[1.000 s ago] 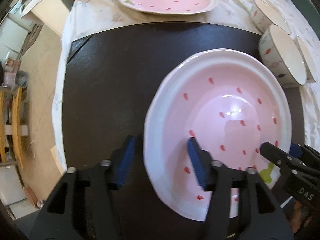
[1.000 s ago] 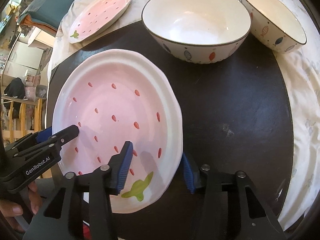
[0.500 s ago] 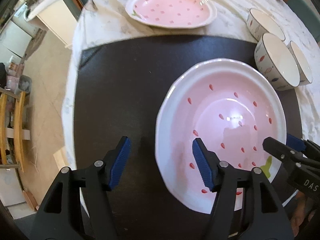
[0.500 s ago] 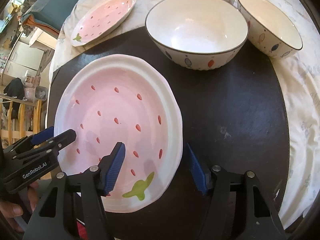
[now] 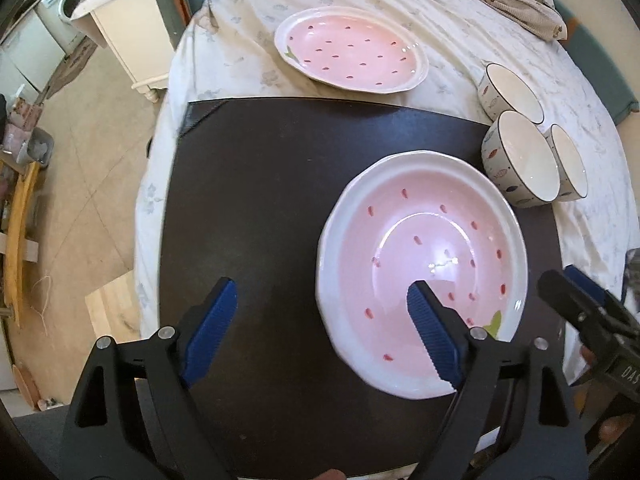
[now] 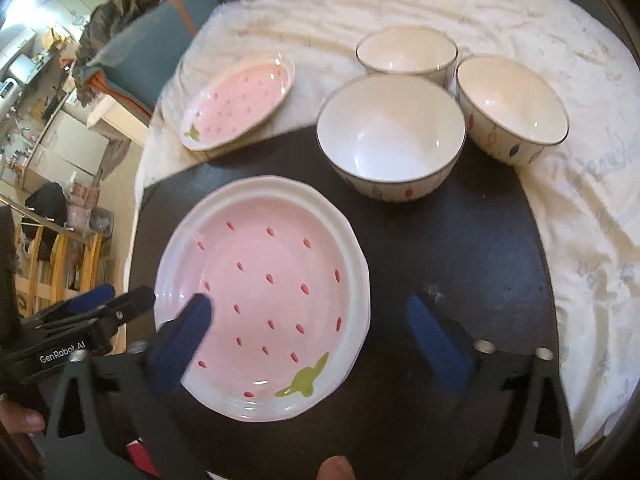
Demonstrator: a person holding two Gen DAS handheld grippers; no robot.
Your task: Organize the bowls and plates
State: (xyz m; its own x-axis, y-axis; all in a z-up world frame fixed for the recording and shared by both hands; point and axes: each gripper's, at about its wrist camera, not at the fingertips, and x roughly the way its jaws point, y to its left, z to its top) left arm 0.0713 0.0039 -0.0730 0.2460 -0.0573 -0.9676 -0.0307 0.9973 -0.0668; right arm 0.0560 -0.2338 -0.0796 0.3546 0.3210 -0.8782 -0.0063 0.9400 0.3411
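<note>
The large pink ceramic plate with red strawberry seeds and a white rim (image 5: 424,256) lies flat on the dark brown square mat (image 5: 256,208), toward the mat's right edge, and a second pink strawberry plate (image 5: 352,54) lies on the white floral tablecloth (image 5: 460,20) beyond the mat's far edge. Three white ceramic bowls with dark rims (image 6: 392,136) stand close together at the mat's far right corner, the nearest one on the mat. The left gripper (image 5: 316,328) and the right gripper (image 6: 308,328) are both spread wide above the plate's near rim, grasping nothing.
</note>
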